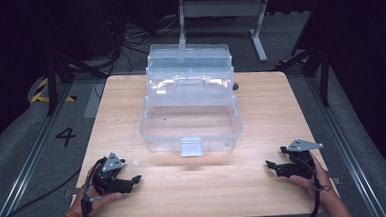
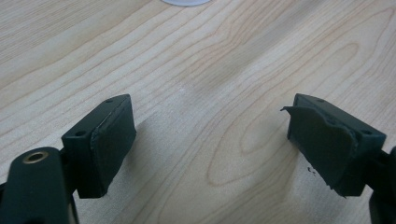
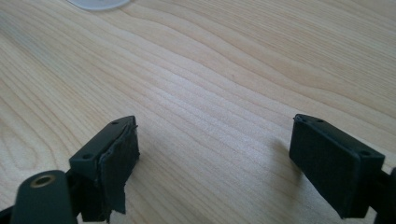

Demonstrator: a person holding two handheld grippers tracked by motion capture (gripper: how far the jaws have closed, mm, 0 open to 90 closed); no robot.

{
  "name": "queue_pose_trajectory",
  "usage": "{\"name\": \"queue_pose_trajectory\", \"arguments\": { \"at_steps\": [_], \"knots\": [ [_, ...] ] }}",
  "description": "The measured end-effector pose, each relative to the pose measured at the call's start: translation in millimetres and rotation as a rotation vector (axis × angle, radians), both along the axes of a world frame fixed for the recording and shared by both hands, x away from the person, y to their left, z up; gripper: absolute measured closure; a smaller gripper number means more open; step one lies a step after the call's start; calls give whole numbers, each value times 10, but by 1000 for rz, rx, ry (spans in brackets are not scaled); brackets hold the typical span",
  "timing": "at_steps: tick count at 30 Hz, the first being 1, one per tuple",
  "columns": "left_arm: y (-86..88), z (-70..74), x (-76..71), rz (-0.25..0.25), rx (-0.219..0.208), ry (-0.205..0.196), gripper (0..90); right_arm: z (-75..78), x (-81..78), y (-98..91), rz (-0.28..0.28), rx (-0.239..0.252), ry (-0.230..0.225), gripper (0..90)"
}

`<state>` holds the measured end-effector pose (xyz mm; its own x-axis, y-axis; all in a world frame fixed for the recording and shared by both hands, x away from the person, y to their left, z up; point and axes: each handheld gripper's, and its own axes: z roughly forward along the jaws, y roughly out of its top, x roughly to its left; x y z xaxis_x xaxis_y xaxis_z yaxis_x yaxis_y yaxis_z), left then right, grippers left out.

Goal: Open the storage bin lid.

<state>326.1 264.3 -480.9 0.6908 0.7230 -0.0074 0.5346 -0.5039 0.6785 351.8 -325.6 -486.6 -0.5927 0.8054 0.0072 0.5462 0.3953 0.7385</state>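
Dim room: grey floor point(image 1: 27, 142) with cables, white desk frame point(image 1: 221, 9) behind.

The big clear box point(image 1: 190, 106) is sitting in the middle of the desk point(image 1: 265, 180), blocking the way toward 12 o'clock. Bare wood is lying open at 3, 6 and 9 o'clock.

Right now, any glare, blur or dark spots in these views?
High view: soft overall, surroundings nearly black, glare on the clear box, faint sheen on the table. Left gripper view: near jaws soft, short shadows under them. Right gripper view: wood grain sharp, far corner washed out.
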Motion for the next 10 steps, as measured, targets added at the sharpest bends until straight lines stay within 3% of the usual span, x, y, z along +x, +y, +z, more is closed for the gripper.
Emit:
{"name": "queue_pose_trajectory", "arguments": {
  "at_steps": [10],
  "knots": [
    [-3,-1,5,-2,-3,5,154,-1,8,-1,-7,-5,1,144]
  ]
}}
